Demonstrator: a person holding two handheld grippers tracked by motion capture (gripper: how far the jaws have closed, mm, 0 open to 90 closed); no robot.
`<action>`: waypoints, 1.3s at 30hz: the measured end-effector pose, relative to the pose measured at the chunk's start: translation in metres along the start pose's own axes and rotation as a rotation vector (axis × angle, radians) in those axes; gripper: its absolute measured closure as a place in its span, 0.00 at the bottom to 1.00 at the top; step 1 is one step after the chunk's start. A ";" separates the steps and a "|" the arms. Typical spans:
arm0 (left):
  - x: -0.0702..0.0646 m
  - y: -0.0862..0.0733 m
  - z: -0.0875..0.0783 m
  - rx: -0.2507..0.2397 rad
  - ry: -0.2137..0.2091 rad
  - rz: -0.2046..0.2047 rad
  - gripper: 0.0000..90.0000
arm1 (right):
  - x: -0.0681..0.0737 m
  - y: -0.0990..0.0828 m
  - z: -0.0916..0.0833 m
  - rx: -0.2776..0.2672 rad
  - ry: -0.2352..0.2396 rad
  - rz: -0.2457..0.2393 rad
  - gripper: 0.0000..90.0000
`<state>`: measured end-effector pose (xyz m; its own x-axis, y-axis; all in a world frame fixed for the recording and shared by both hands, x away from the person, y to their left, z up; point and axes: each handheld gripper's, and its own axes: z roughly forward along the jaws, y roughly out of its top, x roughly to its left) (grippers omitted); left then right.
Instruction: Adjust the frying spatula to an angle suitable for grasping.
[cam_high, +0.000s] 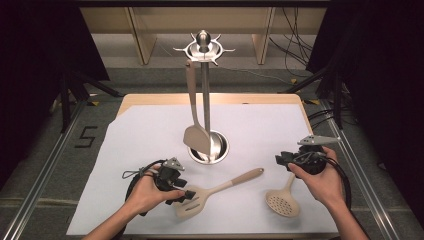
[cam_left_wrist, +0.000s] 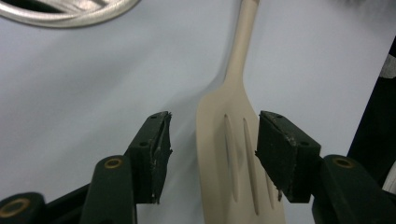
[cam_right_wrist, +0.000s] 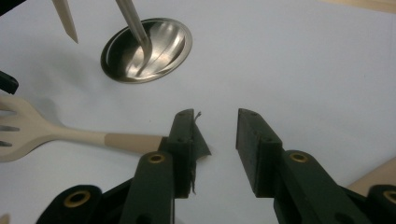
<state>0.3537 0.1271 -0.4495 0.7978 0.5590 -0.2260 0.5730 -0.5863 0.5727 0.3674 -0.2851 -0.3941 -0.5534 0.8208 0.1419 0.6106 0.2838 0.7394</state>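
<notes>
A beige slotted spatula (cam_high: 200, 197) lies flat on the white sheet (cam_high: 150, 140), handle pointing up and right. My left gripper (cam_high: 186, 196) stands open at its blade; in the left gripper view the blade (cam_left_wrist: 219, 116) lies between the jaws of that gripper (cam_left_wrist: 212, 140), close to the right pad (cam_left_wrist: 280, 149) and apart from the left one. My right gripper (cam_high: 280, 160) is open and low over bare sheet, nothing between its jaws (cam_right_wrist: 217, 135). A beige skimmer (cam_high: 282, 202) lies under the right hand, its handle end (cam_right_wrist: 373, 179) at the lower right edge.
A steel utensil stand (cam_high: 205, 100) rises from a round base (cam_high: 215, 147) at the table's middle, with a beige turner (cam_high: 196, 137) hanging from its top ring. The base (cam_right_wrist: 147, 49) and the spatula (cam_right_wrist: 28, 128) appear ahead of the right gripper. The stand's base rim (cam_left_wrist: 70, 11) is at upper left.
</notes>
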 end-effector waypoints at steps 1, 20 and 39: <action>0.002 0.000 0.002 0.016 -0.002 -0.005 0.48 | 0.000 0.000 0.000 0.001 0.002 0.000 0.75; 0.000 0.009 0.000 -0.015 -0.003 -0.028 0.57 | -0.001 0.001 0.001 -0.002 -0.003 -0.016 0.74; -0.022 0.095 -0.116 -0.730 0.277 0.097 0.99 | 0.001 0.001 0.000 0.002 -0.009 -0.004 0.74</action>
<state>0.3691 0.1272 -0.2981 0.7074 0.7069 0.0015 0.1584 -0.1605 0.9742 0.3677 -0.2843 -0.3935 -0.5507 0.8240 0.1331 0.6094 0.2880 0.7387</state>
